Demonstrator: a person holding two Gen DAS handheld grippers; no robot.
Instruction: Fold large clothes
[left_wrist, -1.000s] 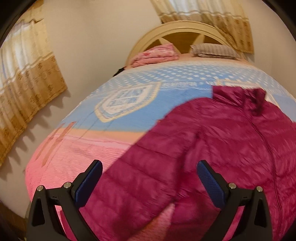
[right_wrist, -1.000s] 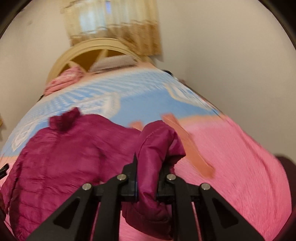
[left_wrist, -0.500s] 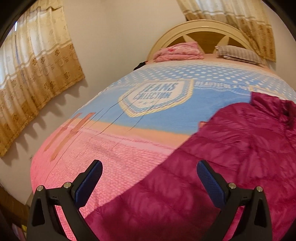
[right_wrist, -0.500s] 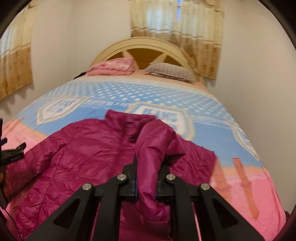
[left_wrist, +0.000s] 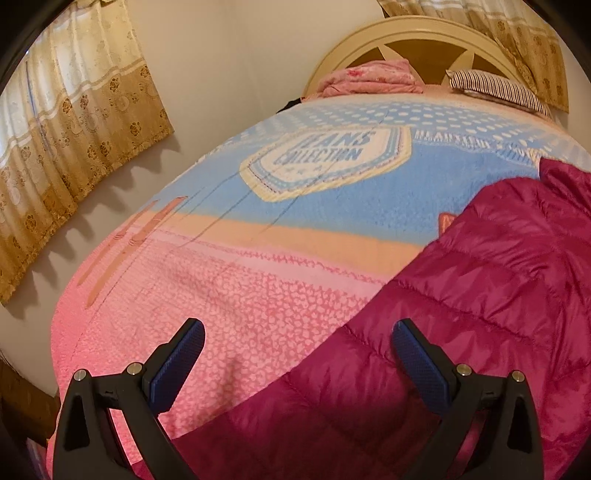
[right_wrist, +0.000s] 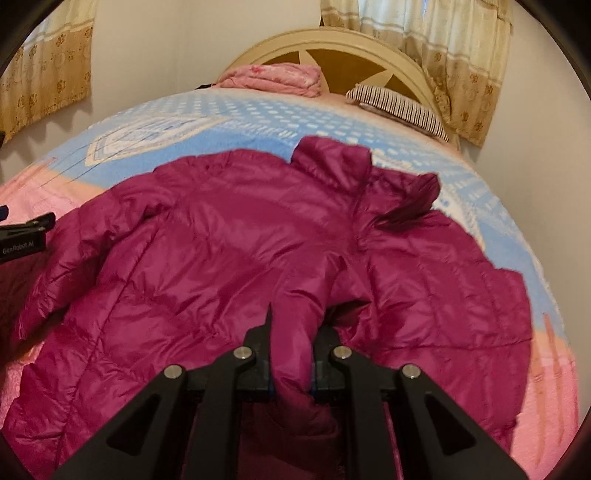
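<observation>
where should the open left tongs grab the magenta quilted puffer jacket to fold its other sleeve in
Take the free sleeve near its cuff end, coming from the outer side where the left tongs hang open. That sleeve lies flat on the pink and blue bedspread, its edge exposed, while the right tongs pinch the opposite sleeve over the magenta quilted puffer jacket.

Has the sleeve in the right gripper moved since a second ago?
Yes. The sleeve, clamped in the right gripper, was out over the bare pink bedspread; now it lies across the jacket front, carried leftward toward the zipper line.
</observation>
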